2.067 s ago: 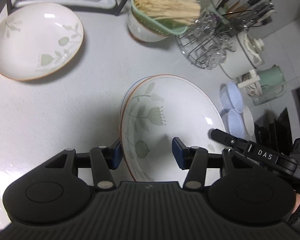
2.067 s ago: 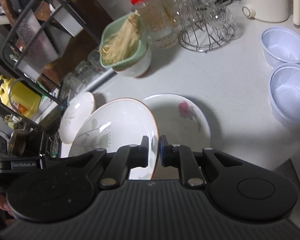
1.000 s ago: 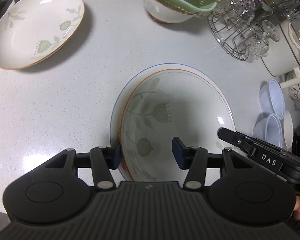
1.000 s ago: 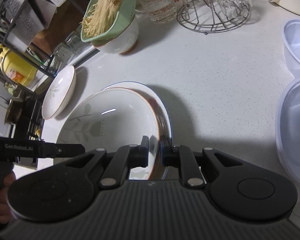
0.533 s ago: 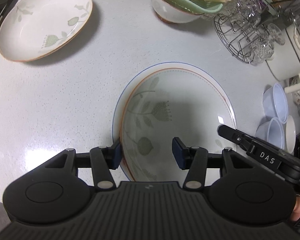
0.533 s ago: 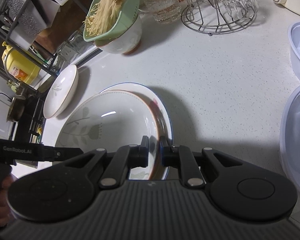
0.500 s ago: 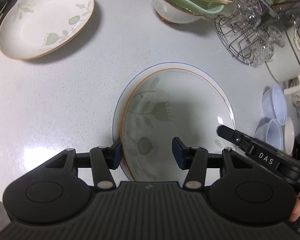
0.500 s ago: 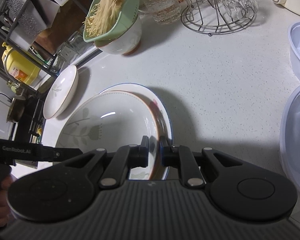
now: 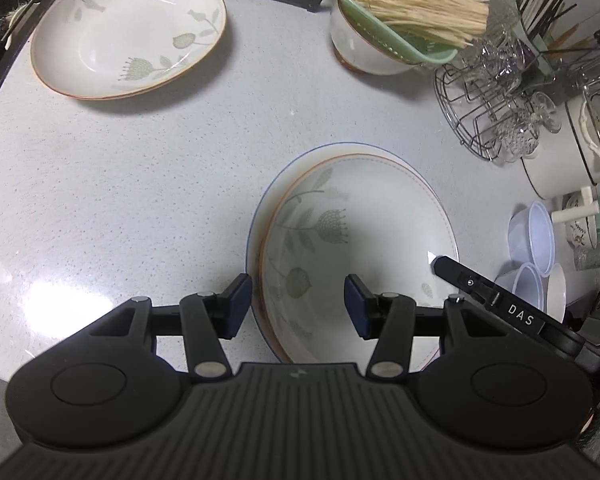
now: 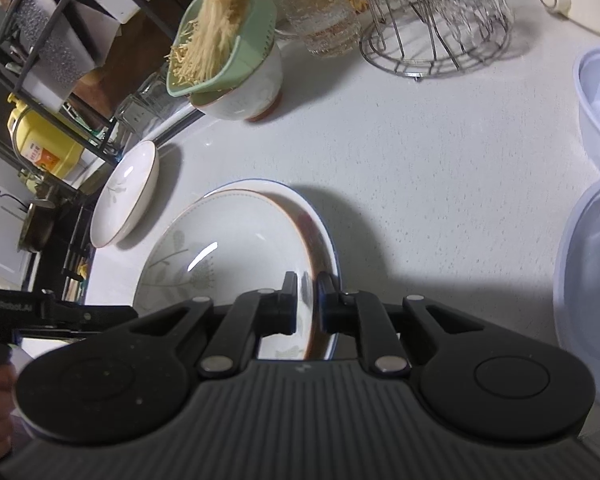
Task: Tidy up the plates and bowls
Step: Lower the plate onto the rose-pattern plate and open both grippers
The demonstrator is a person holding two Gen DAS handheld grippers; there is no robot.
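1 leaf plate (image 9: 360, 220) in blue-rim plate (image 9: 256, 216)

Leaf-print plate (image 9: 364, 216) nested in blue-rimmed plate (image 10: 327, 240); 2nd leaf plate (image 9: 128, 32) well apart

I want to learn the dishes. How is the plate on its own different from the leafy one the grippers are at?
The lone plate lies bare on the counter; the stacked plate sits on a blue-rimmed plate. No gripper touches the lone plate; the right gripper pinches the stacked plate's rim. Both are white with green leaves and orange-brown rims.
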